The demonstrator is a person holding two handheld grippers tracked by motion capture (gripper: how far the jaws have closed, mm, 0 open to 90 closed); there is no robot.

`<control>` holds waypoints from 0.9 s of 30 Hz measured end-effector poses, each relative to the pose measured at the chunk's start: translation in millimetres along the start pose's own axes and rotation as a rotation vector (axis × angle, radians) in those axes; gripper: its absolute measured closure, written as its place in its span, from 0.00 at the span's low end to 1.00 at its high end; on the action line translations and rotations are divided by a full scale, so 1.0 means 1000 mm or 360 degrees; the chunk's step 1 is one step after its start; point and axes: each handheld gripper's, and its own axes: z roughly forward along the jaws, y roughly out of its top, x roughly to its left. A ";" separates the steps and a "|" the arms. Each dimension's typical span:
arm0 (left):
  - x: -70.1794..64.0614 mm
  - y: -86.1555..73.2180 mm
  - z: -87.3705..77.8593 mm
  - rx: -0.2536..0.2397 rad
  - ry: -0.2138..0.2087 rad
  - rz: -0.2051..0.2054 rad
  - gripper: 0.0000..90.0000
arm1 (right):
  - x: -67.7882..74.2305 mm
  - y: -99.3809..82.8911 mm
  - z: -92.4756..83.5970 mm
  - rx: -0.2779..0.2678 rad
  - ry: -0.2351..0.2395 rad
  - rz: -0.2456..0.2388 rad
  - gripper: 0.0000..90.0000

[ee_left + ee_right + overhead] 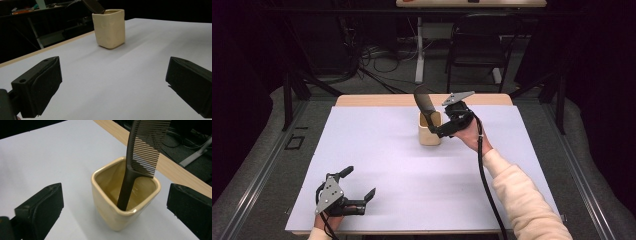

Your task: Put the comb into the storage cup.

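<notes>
One dark brown comb, standing handle-down in one cream cup, leaning against the rim at a corner, toothed half sticking up well above the top. Fine, even teeth along one edge of the comb, thick smooth spine on the other, narrow handle (plastic by the look of it). Cup squarish with rounded corners, glossy and slightly dimpled on the sides, thick lip, pale yellow inside. Placed toward the far middle of the table, on a matte white sheet covering most of the top, with a strip of light wood showing along the far edge.

Two black tools in play. Right hand-held gripper just beside the cup, jaws spread wide to either side of it, nothing between the pads but air, neither pad touching cup or comb. Left hand-held gripper low at the near left corner of the table, well apart from the cup, jaws likewise wide apart and empty. Flat, blocky pads on both, dull black
</notes>
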 end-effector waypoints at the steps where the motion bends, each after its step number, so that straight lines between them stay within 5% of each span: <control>1: 0.000 0.000 0.000 -0.0002 0.0000 -0.0001 0.01 | 0.001 -0.001 -0.002 0.0007 0.0004 -0.0001 0.00; 10: 0.000 0.000 0.000 0.0000 -0.0001 0.0001 0.01 | 0.006 -0.014 -0.022 0.0025 0.0082 -0.0013 0.00; 27: 0.000 0.000 0.001 0.0004 0.0000 -0.0001 0.01 | 0.017 -0.037 -0.052 0.0050 0.0101 -0.0039 0.00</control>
